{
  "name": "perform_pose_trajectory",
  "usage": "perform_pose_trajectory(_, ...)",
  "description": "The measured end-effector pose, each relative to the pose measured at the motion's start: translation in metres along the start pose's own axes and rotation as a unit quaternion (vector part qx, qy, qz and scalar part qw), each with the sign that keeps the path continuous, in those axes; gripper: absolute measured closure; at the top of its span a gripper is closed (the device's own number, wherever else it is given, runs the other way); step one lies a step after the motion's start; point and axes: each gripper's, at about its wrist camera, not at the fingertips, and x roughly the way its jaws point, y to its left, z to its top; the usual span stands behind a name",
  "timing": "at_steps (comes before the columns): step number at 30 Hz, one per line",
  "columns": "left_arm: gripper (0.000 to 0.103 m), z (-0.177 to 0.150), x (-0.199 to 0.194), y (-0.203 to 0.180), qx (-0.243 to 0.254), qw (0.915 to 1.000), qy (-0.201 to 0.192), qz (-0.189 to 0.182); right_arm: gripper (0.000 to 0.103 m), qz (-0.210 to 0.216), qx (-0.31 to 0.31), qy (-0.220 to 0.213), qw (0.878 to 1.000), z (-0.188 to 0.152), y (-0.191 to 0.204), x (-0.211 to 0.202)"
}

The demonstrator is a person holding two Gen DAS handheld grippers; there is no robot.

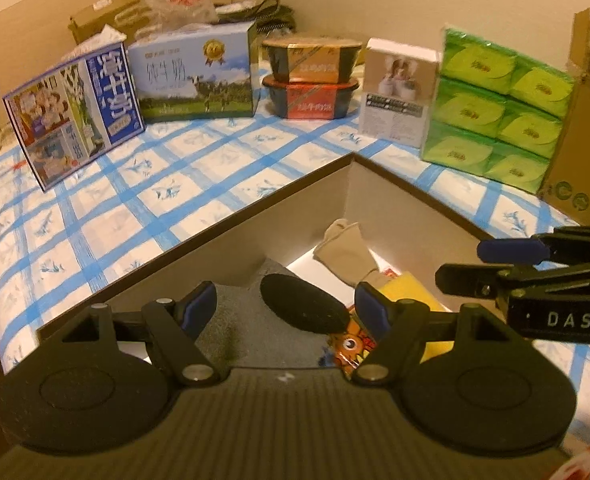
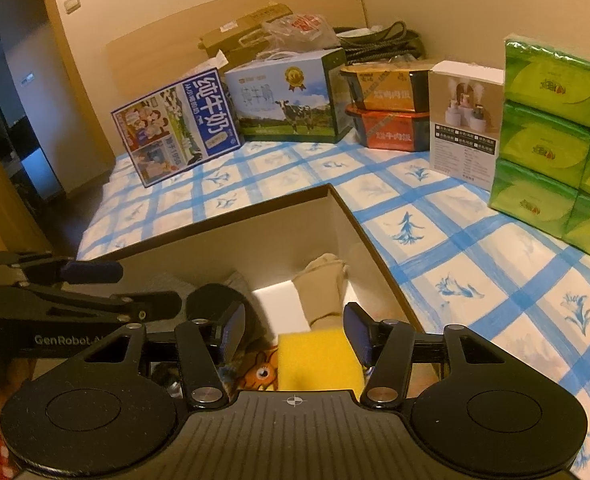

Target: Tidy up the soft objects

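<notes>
Soft objects: beige cloth glove [image 1: 345, 254], yellow foam sponge [image 2: 319, 360], grey knit sock [image 1: 231, 312] lie in brown-rimmed open box [image 2: 223, 216] on bed | step: between picks | left gripper [image 1: 287, 306] jaws apart, empty | right gripper [image 2: 293, 330] jaws apart over sponge, unclamped | next: likely lower, close

- The left gripper [image 1: 285, 308] is pointing steeply downward, its blue-padded jaws standing wide apart and pressing on nothing.
- The right gripper [image 2: 293, 332] is angling down beside it, jaws parted, gripping nothing, close on its right.
</notes>
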Motion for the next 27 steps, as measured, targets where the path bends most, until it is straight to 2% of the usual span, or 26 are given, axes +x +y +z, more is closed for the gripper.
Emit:
perform_pose_trajectory(5, 0.028, -0.011, -0.034, -0.011, 0.010, 0.9998, -0.015, 0.001, 0.048, 0.007, 0.003, -0.009, 1.000, -0.012, 0.009, -0.030)
perform_pose_trajectory(13, 0.025, -0.040, -0.102, -0.025, -0.005, 0.9995, -0.032, -0.001, 0.047, 0.015, 0.015, -0.028, 0.999, -0.035, 0.027, -0.095)
perform_pose_trajectory(18, 0.023, -0.063, -0.146, -0.037, -0.007, 0.9993, -0.035, -0.004, 0.034, 0.007, 0.038, -0.040, 0.998, -0.056, 0.036, -0.140)
perform_pose_trajectory(27, 0.023, -0.110, -0.216, -0.073, -0.014, 0.9992, -0.032, -0.021, 0.028, -0.016, 0.060, -0.044, 0.997, -0.109, 0.049, -0.215)
